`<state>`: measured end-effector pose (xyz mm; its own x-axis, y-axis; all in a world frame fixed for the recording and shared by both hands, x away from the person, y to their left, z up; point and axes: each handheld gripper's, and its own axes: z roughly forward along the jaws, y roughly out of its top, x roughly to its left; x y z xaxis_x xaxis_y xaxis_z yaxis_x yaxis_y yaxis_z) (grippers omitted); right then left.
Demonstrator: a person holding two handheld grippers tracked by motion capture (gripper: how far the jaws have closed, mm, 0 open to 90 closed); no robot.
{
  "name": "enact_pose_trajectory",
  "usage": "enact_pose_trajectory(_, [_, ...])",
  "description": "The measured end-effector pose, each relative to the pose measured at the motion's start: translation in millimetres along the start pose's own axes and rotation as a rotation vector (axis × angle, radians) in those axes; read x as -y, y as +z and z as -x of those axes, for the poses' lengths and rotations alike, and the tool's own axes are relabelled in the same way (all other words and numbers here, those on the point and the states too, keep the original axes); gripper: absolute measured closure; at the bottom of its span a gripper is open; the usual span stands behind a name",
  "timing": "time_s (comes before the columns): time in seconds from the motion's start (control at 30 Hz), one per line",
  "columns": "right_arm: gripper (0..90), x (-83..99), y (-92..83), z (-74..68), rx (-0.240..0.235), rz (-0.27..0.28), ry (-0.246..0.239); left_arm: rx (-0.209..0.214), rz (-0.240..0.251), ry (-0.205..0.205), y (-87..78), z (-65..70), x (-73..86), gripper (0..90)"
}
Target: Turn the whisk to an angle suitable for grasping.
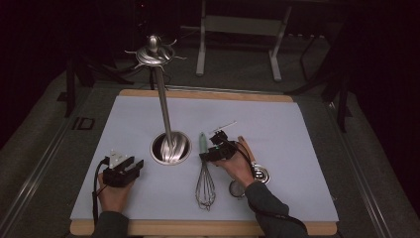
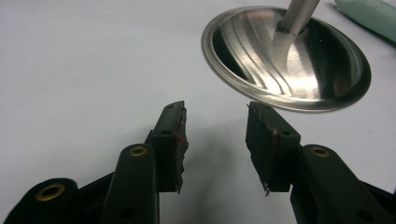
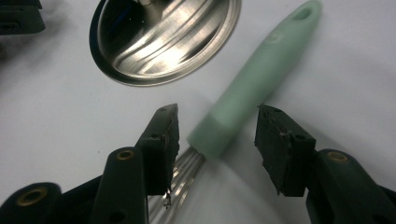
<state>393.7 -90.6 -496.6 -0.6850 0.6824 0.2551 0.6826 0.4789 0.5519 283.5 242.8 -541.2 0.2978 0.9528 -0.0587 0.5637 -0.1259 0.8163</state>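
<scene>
Whisk [image 1: 205, 173]: flat on the white mat [image 1: 297, 129], just right of the steel stand's round base [image 1: 171, 148]; mint-green handle [image 3: 261, 88] pointing away, wires toward the person.

Right gripper [image 1: 214, 149]: over the handle's lower end, jaws spread wide on either side, pads clear of it, nothing gripped.

Left gripper [image 1: 122, 170]: resting on the mat left of the base, jaws apart, empty.

Nearby: wooden-handled utensil [image 1: 246, 147] and small metal pieces [image 1: 261, 174] right of the whisk, partly under the right hand.

Stand: tall pole [image 1: 163, 104] topped with hooks [image 1: 154, 52].

Mat on a wooden board [image 1: 208, 94]; dark room beyond.
</scene>
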Motion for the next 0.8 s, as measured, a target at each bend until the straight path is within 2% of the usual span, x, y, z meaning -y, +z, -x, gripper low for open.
enact_pose_trajectory(0.07, [48.9, -1.0, 6.2, 0.4, 0.011, -0.020, 0.019, 0.000, 0.001, 0.003, -0.1, 0.2, 0.0, 58.0])
enact_pose_trajectory(0.13, [50.1, -1.2, 12.7, 2.2, 0.002, -0.040, 0.036, 0.000, 0.002, 0.005, -0.4, 0.4, 0.1, 57.9])
enact_pose_trajectory(0.2, [49.1, -1.1, 19.7, 3.1, 0.005, -0.071, 0.027, 0.001, 0.003, 0.002, -0.2, 0.2, 0.1, 57.8])
enact_pose_trajectory(0.37, [51.9, -4.1, 22.1, 2.1, 0.001, -0.083, 0.016, 0.001, 0.003, 0.004, -0.2, 0.3, 0.1, 57.6])
enact_pose_trajectory(0.47, [55.8, -6.8, 23.8, -1.4, -0.019, -0.112, -0.003, 0.000, 0.002, 0.004, -0.2, 0.4, 0.1, 57.4])
enact_pose_trajectory(0.57, [58.8, -9.8, 26.6, -4.4, -0.055, -0.136, -0.002, -0.001, 0.003, 0.005, -0.2, 0.5, 0.1, 57.3])
enact_pose_trajectory(0.67, [61.5, -14.4, 31.1, -5.7, -0.108, -0.158, 0.043, -0.007, 0.002, 0.024, -0.1, 2.4, 0.2, 57.3])
enact_pose_trajectory(0.8, [63.4, -19.5, 34.3, -8.8, -0.098, -0.185, 0.065, -0.008, -0.001, 0.022, 0.0, 2.4, 0.1, 57.1])
